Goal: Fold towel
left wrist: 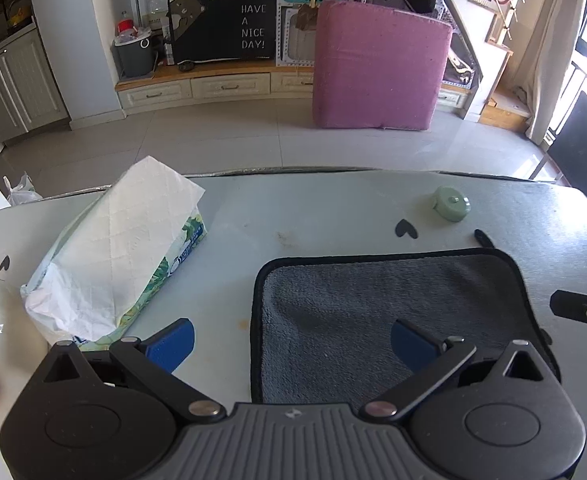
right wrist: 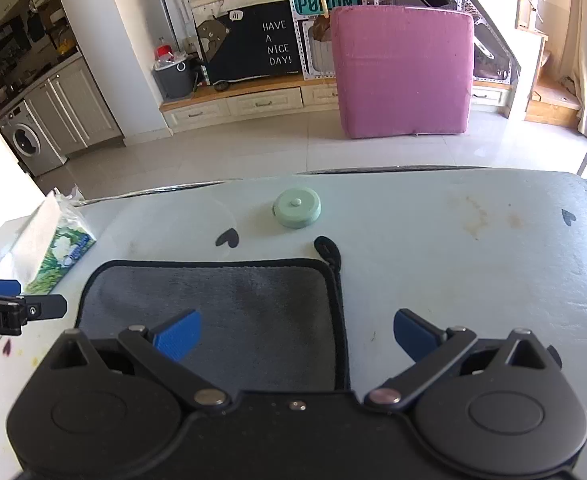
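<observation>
Table [left wrist: 293, 208] holds tissue pack [left wrist: 113, 256] and green disc [right wrist: 297, 207] near towel [left wrist: 381, 312].

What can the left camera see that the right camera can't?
Only the left view shows the whole tissue pack with its white sheet sticking up, and a white plastic bag on the floor past the table's edge.

Only the right view shows the washing machine in the kitchen, and the bare, stained table to the right of the towel.

Both show the grey towel lying flat, the green round case beyond it, the pink cushion on the floor, and an open gripper: left gripper, right gripper.
</observation>
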The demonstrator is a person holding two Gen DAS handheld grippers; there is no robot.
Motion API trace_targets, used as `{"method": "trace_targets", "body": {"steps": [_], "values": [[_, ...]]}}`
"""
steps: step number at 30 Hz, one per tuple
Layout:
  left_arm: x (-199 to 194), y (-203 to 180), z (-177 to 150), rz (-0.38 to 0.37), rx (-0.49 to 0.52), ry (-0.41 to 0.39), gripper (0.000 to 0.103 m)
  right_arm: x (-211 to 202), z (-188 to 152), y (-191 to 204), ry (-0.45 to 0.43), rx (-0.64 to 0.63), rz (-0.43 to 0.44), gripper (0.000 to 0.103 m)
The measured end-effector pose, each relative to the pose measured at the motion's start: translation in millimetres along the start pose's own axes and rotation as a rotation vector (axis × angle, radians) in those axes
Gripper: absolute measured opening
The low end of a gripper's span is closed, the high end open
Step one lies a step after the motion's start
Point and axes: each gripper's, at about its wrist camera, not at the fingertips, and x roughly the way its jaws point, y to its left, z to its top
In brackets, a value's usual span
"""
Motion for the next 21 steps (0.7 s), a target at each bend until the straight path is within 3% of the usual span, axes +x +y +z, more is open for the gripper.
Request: {"method": "trace_targets", "body": {"steps": [21], "values": [[-92.7,-15.1,-28.0,-0.051,0.015,-0.041,0.103,-90.1,-24.9,15.4,-0.064,-0.030,0.015,0.103]]}}
